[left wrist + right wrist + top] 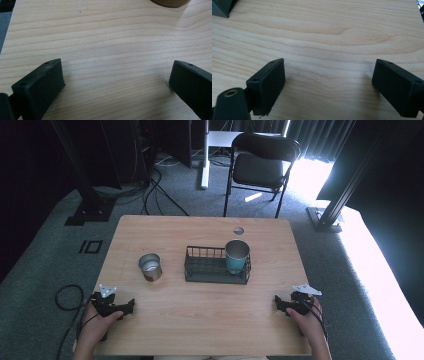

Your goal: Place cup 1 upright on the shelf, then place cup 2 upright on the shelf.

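A black wire basket [197, 268] stands mid-table with a teal metal cup [236, 256] upright in its right end. To the left of the basket a silver metal cup [150, 266] stands on the wooden table [200, 310]. My left gripper [131, 306] rests near the front left edge, held by a hand, well short of the silver cup. My right gripper [276, 303] rests near the front right. In the left gripper view my left gripper [117, 75] is open over bare wood. In the right gripper view my right gripper [329, 75] is also open with nothing between its jaws.
A round hole [238, 230] sits in the table's far edge area. A black folding chair [260, 165] stands on the carpet beyond the table. Cables [67, 300] lie on the floor at the left. Dark frame legs [90, 195] stand at both far sides.
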Demonstrator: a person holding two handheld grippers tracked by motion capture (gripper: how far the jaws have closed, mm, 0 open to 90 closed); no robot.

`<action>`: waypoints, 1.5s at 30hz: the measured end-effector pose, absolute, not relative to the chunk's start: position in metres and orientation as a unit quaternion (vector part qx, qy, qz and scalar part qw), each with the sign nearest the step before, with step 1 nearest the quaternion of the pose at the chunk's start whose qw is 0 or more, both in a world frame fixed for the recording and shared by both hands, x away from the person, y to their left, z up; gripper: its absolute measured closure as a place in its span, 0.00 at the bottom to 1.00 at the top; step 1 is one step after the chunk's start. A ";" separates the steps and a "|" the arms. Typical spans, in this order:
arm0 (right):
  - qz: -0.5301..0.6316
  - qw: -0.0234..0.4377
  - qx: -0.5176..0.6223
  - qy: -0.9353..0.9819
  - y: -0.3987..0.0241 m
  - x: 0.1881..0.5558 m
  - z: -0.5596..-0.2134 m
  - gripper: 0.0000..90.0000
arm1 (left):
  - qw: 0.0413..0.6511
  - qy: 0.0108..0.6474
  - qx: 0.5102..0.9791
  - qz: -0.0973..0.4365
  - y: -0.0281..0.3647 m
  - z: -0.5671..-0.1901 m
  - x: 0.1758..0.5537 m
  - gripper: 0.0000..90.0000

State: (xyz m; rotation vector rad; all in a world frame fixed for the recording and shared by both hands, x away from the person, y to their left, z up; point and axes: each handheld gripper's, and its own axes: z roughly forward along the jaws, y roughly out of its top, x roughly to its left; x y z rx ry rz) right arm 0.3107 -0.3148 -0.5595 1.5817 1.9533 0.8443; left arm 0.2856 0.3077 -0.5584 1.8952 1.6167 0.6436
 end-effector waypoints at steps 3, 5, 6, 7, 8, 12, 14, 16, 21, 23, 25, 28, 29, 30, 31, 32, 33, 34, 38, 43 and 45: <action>0.309 0.243 0.579 0.715 -0.315 0.311 -0.559 0.12 | 0.281 0.603 0.708 0.239 0.308 -0.558 0.285 0.00; 0.309 0.243 0.579 0.715 -0.315 0.311 -0.559 0.12 | 0.281 0.598 0.712 0.238 0.310 -0.558 0.282 0.00; 0.309 0.243 0.579 0.715 -0.315 0.311 -0.559 0.12 | 0.280 0.597 0.713 0.238 0.311 -0.558 0.281 0.00; 0.309 0.243 0.579 0.715 -0.315 0.311 -0.559 0.12 | 0.280 0.594 0.715 0.237 0.313 -0.558 0.280 0.00; 0.309 0.242 0.579 0.715 -0.315 0.311 -0.559 0.12 | 0.283 0.590 0.718 0.236 0.314 -0.558 0.279 0.00; 0.309 0.242 0.579 0.715 -0.315 0.311 -0.559 0.12 | 0.289 0.571 0.733 0.232 0.316 -0.558 0.275 0.01; 0.309 0.242 0.579 0.715 -0.315 0.311 -0.559 0.12 | 0.288 0.560 0.741 0.234 0.315 -0.558 0.272 0.01; 0.309 0.242 0.579 0.715 -0.315 0.311 -0.559 0.12 | 0.292 0.555 0.744 0.230 0.315 -0.557 0.271 0.01; 0.309 0.242 0.578 0.715 -0.315 0.311 -0.559 0.12 | 0.313 0.547 0.741 0.233 0.314 -0.550 0.273 0.01; 0.309 0.242 0.577 0.716 -0.315 0.311 -0.559 0.12 | 0.320 0.539 0.744 0.231 0.313 -0.548 0.275 0.01; 0.310 0.242 0.576 0.717 -0.315 0.311 -0.559 0.12 | 0.322 0.536 0.747 0.227 0.311 -0.547 0.278 0.01; 0.310 0.242 0.576 0.717 -0.315 0.311 -0.559 0.12 | 0.323 0.529 0.751 0.227 0.308 -0.544 0.281 0.01; 0.310 0.242 0.576 0.717 -0.315 0.311 -0.559 0.12 | 0.325 0.529 0.751 0.225 0.307 -0.543 0.283 0.01; 0.310 0.242 0.576 0.717 -0.315 0.311 -0.559 0.12 | 0.327 0.527 0.751 0.224 0.306 -0.542 0.284 0.01; 0.310 0.242 0.575 0.717 -0.315 0.311 -0.559 0.12 | 0.331 0.529 0.750 0.222 0.306 -0.540 0.285 0.01; 0.310 0.242 0.575 0.718 -0.315 0.311 -0.559 0.12 | 0.336 0.527 0.749 0.222 0.305 -0.539 0.287 0.01; 0.310 0.241 0.573 0.719 -0.314 0.311 -0.559 0.12 | 0.339 0.523 0.749 0.223 0.305 -0.537 0.288 0.01; 0.311 0.241 0.573 0.719 -0.314 0.311 -0.559 0.12 | 0.341 0.523 0.749 0.223 0.304 -0.536 0.289 0.01; 0.311 0.241 0.573 0.719 -0.314 0.311 -0.559 0.12 | 0.341 0.517 0.752 0.225 0.300 -0.532 0.295 0.01; 0.311 0.241 0.573 0.719 -0.314 0.311 -0.559 0.12 | 0.352 0.509 0.753 0.226 0.294 -0.525 0.302 0.01; 0.311 0.241 0.573 0.719 -0.314 0.311 -0.559 0.12 | 0.357 0.504 0.753 0.228 0.291 -0.520 0.305 0.01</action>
